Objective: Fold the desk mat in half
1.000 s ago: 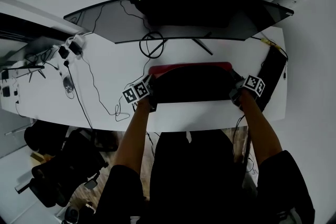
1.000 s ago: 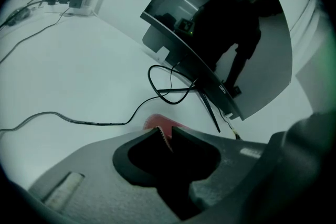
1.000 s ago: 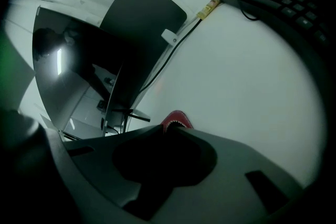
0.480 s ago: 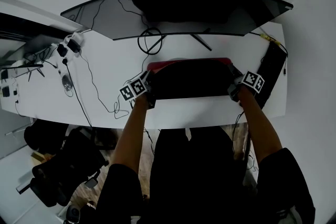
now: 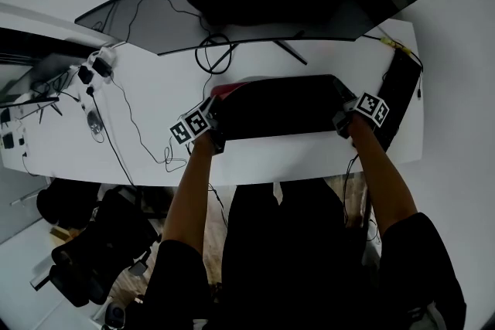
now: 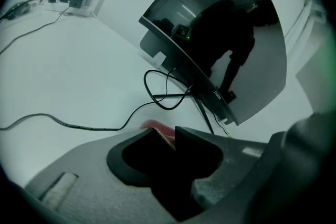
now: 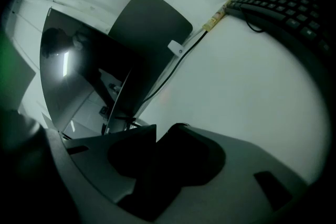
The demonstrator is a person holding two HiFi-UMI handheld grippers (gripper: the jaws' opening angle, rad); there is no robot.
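The desk mat [image 5: 278, 108] lies folded on the white desk [image 5: 155, 100], black side up, with a sliver of its red underside [image 5: 224, 90] showing at the far left corner. My left gripper [image 5: 213, 125] is at the fold's left end and my right gripper [image 5: 343, 120] at its right end. Both sets of jaws have just been opening. In the left gripper view the left gripper [image 6: 166, 135] shows a narrow gap with the mat's red edge [image 6: 153, 125] just beyond it. The right gripper [image 7: 158, 132] also stands slightly apart; the dark mat lies under it.
A wide curved monitor [image 5: 255, 8] stands at the back on a splayed foot, with looped cables [image 5: 213, 58] below it. A black keyboard [image 5: 398, 100] lies at the right, close to my right gripper. More cables and plugs [image 5: 100, 73] trail over the desk's left part.
The mat's black top layer has slid farther back, so the red strip along the far edge is now almost covered. Both grippers have stayed at the mat's ends.
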